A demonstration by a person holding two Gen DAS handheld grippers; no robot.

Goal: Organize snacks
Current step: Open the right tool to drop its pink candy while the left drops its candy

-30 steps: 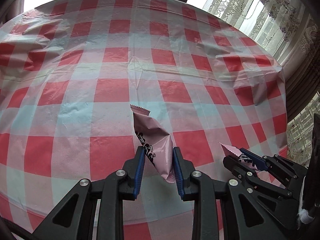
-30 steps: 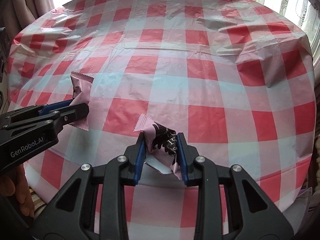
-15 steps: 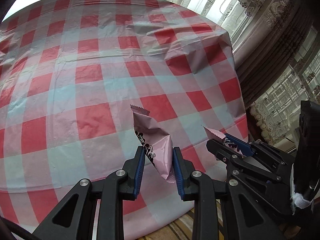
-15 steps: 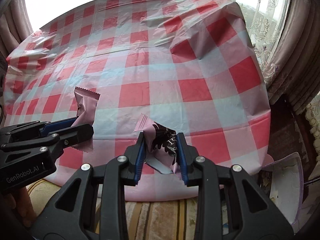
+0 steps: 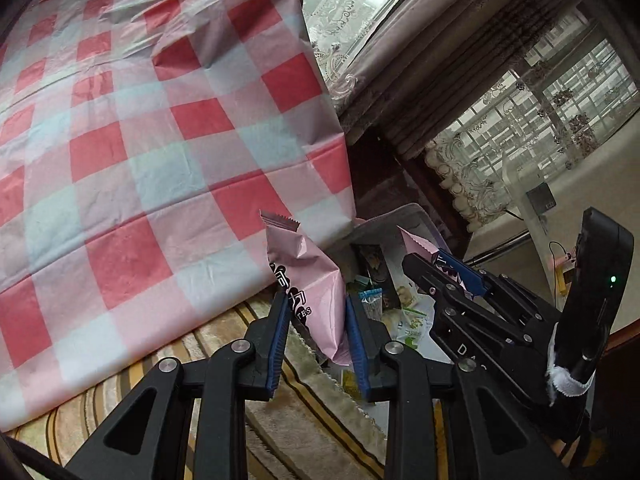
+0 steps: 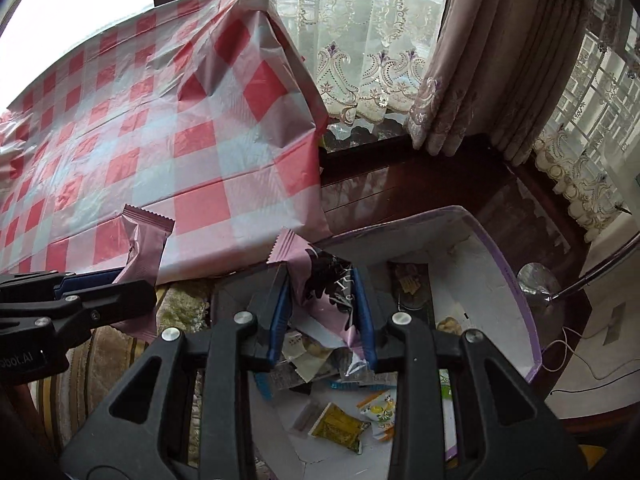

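Left of the box (image 6: 516, 280): checked cloth (image 6: 200, 136). Beside the box, off the cloth: left gripper (image 5: 316, 320) pinching a pink packet (image 5: 308, 276). Over the box: right gripper (image 6: 322, 312) clamped on a crumpled pink wrapper (image 6: 320, 280), perhaps torn. Inside: loose snack packets (image 6: 340, 428).

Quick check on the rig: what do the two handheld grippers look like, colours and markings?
Both match: the left gripper and the right gripper have black angular plastic frames with triangular cut-outs, silver rivets at the pivots and blue pads lining the fingers. White lettering, partly legible, marks each body's side. The right one's handle has white wrapping.
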